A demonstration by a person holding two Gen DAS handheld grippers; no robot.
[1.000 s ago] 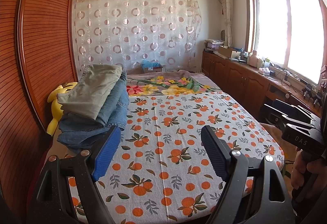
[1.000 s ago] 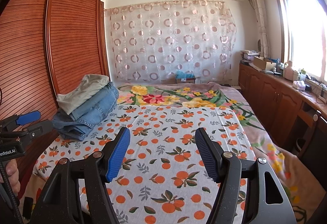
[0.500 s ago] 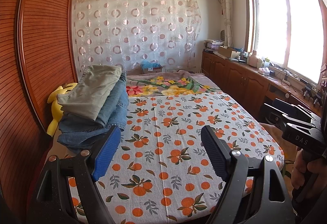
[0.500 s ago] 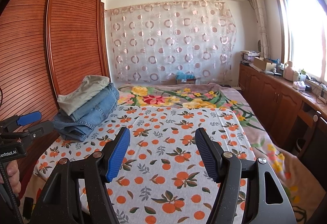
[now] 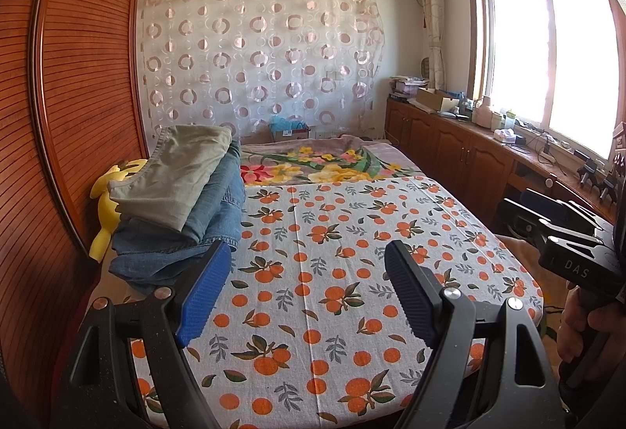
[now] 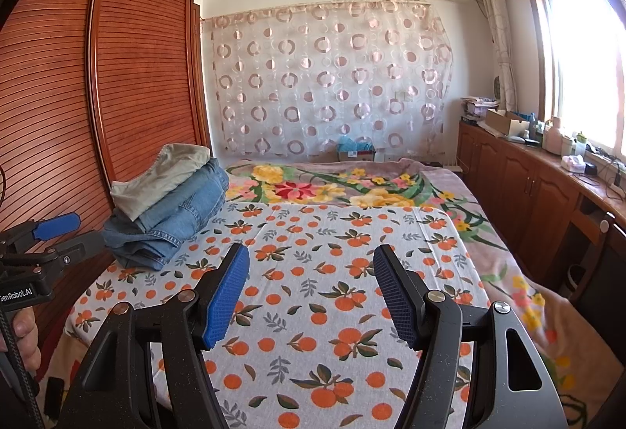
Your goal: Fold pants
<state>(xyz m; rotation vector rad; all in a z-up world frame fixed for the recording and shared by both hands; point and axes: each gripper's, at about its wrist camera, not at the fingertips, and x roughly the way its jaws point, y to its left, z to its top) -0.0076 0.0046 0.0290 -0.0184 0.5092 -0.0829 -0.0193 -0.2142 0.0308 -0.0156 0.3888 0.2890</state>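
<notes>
Two grippers, both spread wide with nothing between the pads: left gripper (image 5: 305,288) at lower centre of its view, right gripper (image 6: 311,292) likewise, each hovering over the orange-print bedsheet (image 5: 352,272). Pants stack (image 5: 180,202) sits at left of frame on the sheet's edge beside the wooden wardrobe (image 5: 78,85): khaki pants (image 5: 180,171) on top, blue jeans (image 5: 211,210) underneath, a yellow plush toy (image 5: 107,202) behind. Stack looks already folded; no loose pair seen on the sheet. Denim likely heavy, fairly stiff, thick at seams; khaki lighter, floppier, may slide off. Best hold probably waistband or hem edge, pinching all layers. Floral blanket (image 6: 352,190) lies farther back.
</notes>
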